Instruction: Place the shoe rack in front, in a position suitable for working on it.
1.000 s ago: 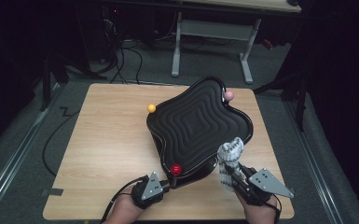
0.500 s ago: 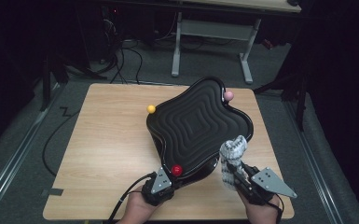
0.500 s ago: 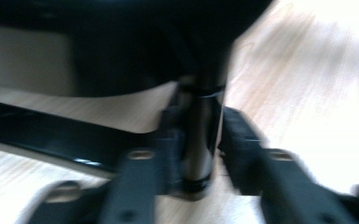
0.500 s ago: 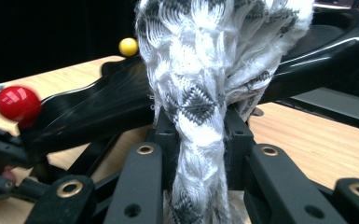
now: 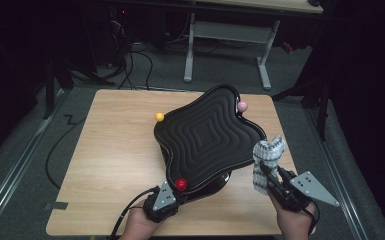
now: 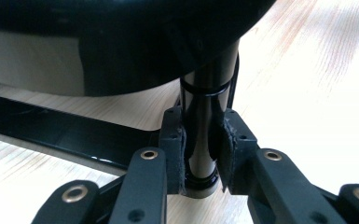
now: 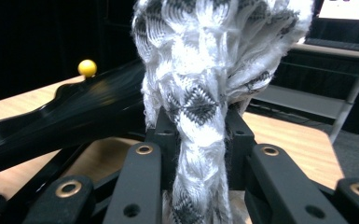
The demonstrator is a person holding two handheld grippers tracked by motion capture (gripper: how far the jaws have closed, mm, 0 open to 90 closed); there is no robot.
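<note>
Black wavy tray (image 5: 207,137) on table (image 5: 105,165), rigid, glossy, likely slippery: left gripper (image 6: 200,158) clamps its near post (image 6: 203,135), a sound hold; right gripper (image 7: 198,140) pinches soft, light cloth (image 7: 205,70) beside tray's right edge.

Right claw (image 7: 199,140) clamps knitted cloth (image 7: 205,70); black tray (image 7: 74,116) beside.

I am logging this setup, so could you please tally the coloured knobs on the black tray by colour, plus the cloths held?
Red knob: 1
Yellow knob: 1
Pink knob: 1
Grey-and-white cloth, held by the right gripper: 1
Total: 4
</note>
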